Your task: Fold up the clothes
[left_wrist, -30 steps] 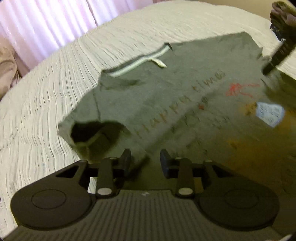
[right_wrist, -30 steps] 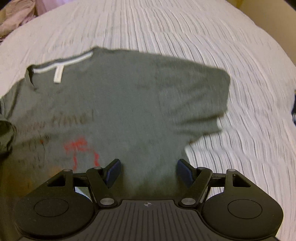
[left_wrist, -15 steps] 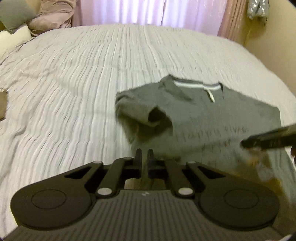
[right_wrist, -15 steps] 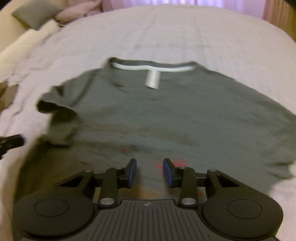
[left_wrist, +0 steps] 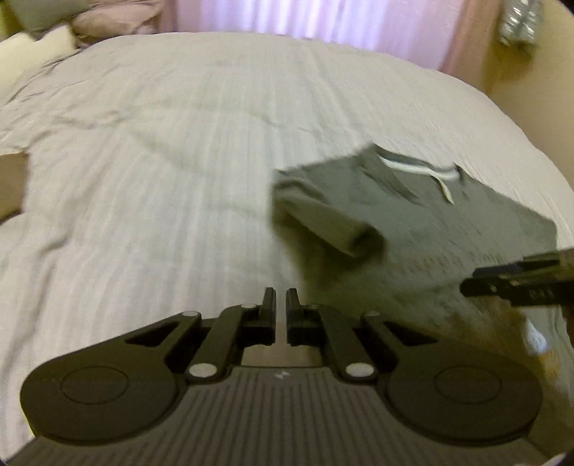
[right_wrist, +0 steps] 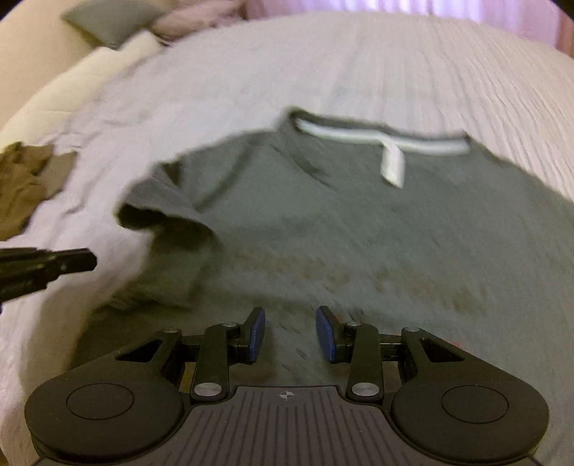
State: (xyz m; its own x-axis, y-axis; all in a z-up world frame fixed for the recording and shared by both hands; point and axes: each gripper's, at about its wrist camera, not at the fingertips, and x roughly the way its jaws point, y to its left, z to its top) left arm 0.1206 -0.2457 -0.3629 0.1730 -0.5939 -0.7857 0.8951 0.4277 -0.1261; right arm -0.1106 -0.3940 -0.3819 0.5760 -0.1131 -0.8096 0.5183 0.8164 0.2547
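Observation:
A grey T-shirt [right_wrist: 358,229] lies spread on the bed, collar with white band and tag [right_wrist: 391,165] at the far side. Its left sleeve [right_wrist: 168,218] is rumpled and folded inward. In the left wrist view the shirt [left_wrist: 448,222] lies to the right. My left gripper [left_wrist: 281,304] is nearly shut and empty, over the bedspread just left of the shirt's lower edge; it also shows in the right wrist view [right_wrist: 71,261]. My right gripper [right_wrist: 290,333] is open and empty above the shirt's lower middle; its tip shows in the left wrist view [left_wrist: 502,286].
The pale striped bedspread [left_wrist: 161,161] covers the bed. Pillows and a pink blanket [left_wrist: 107,18] lie at the head. A brown garment [right_wrist: 21,186] lies at the left edge. Curtains [left_wrist: 305,18] hang behind, a wall [left_wrist: 538,89] at right.
My left gripper shut and swung left off the shirt over the bedspread. My right gripper moved toward the shirt's lower middle and narrowed, staying open. The left sleeve now lies folded inward.

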